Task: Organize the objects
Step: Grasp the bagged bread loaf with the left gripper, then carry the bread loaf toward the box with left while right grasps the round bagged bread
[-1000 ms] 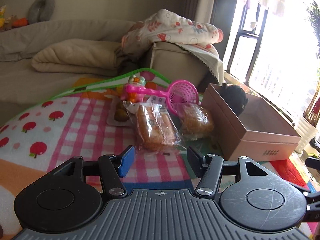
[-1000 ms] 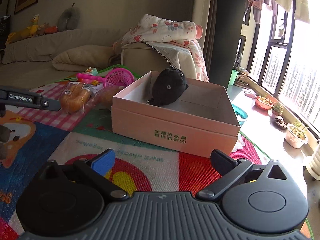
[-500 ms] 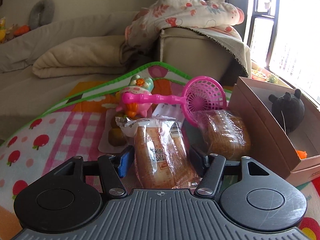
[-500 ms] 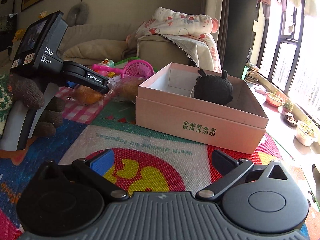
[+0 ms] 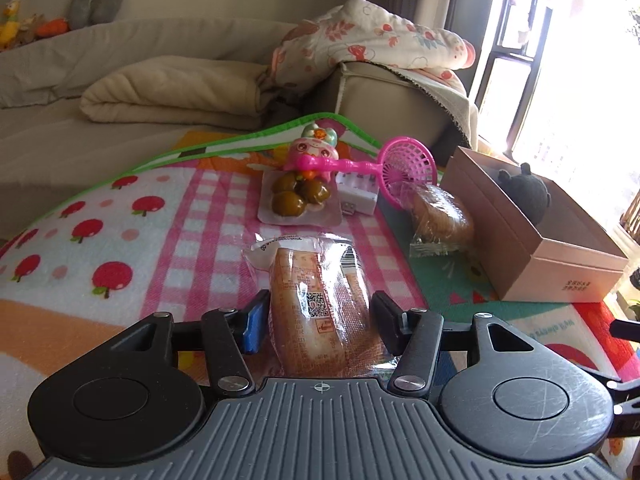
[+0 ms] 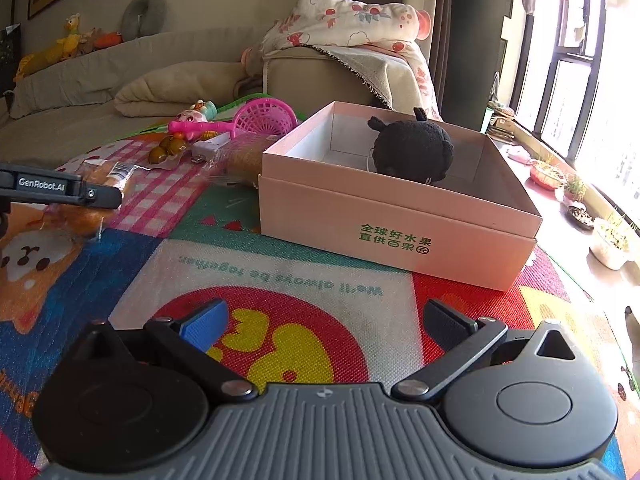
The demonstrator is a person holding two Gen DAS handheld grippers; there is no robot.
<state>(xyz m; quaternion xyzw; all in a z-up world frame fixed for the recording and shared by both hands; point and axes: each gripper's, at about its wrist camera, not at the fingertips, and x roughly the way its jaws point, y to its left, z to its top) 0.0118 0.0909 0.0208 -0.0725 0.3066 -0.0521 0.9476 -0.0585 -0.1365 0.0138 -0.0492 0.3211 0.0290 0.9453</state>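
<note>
- Closing around the wrapped bread (image 5: 320, 304), left gripper (image 5: 318, 316) pads flank it on the mat.
- Right gripper (image 6: 320, 320) spread, empty; pink box (image 6: 400, 216) at 12 o'clock.

Black tongs (image 6: 324, 326) (ribbed grey base) carry one blue pad, silver screws.

hidden | bread packet (image 5: 320, 308) near end behind gripper body; second bread packet (image 6: 244, 156) partly behind box (image 6: 400, 216)
</note>
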